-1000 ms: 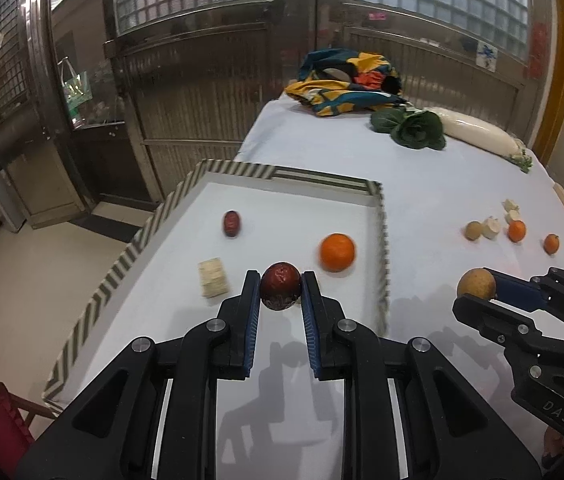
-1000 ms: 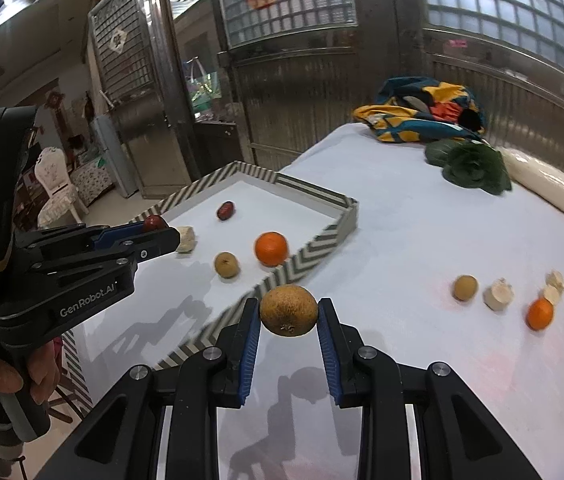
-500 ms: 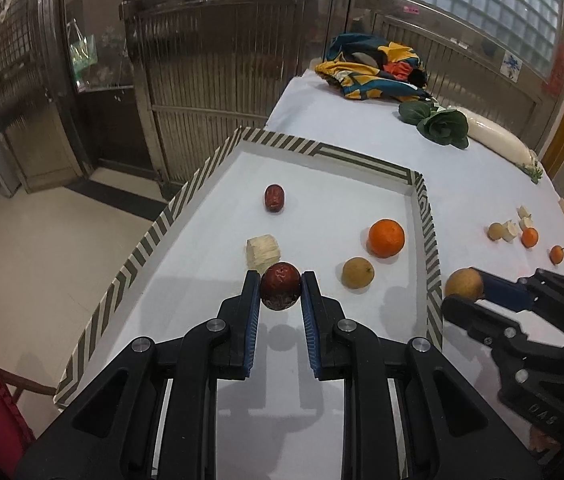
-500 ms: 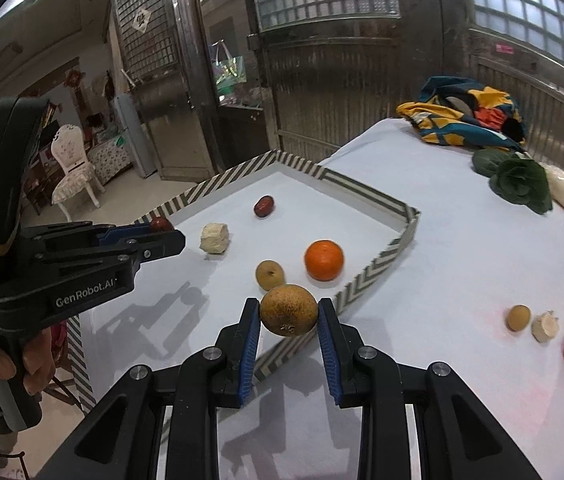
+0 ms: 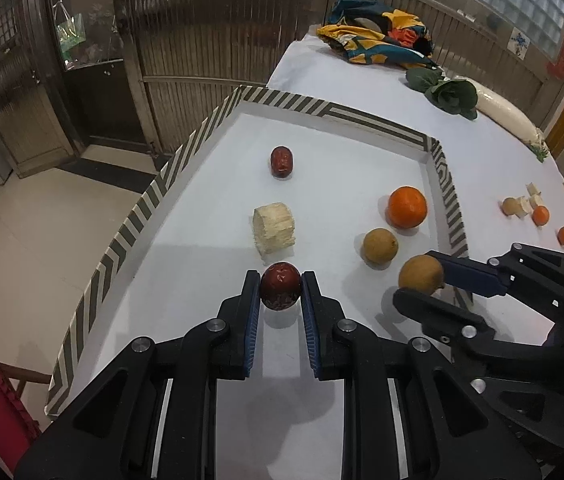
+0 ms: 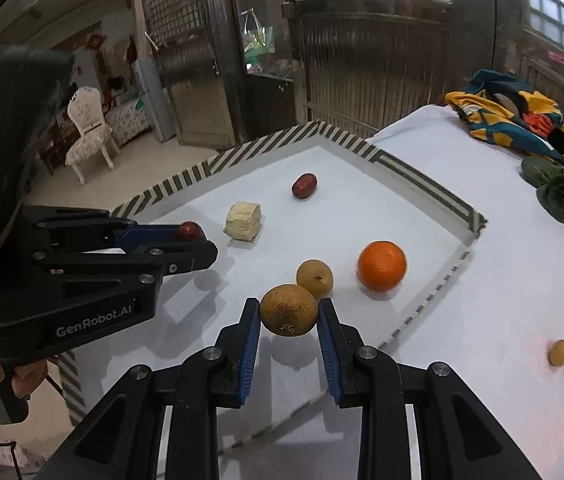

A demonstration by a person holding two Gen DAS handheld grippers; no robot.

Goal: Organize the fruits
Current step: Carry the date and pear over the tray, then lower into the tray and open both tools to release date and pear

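The black left gripper with blue-padded fingers (image 5: pixel 281 294) clamps a dark red wrinkled fruit (image 5: pixel 280 286). The matching black right gripper (image 6: pixel 289 318) pinches a round tan-brown fruit (image 6: pixel 288 309), both held level and side by side.

Bare tray floor (image 5: pixel 210 320) before the pale chunk (image 5: pixel 274 229) and brown fruit (image 5: pixel 379 245).

Both my feeds are evenly lit from overhead, soft shadows under the fruit on the white tray (image 5: pixel 346 168). Heavy fisheye bending, black vignette corners. Left gripper (image 6: pixel 202 250) slightly motion-blurred in right view; background dim.
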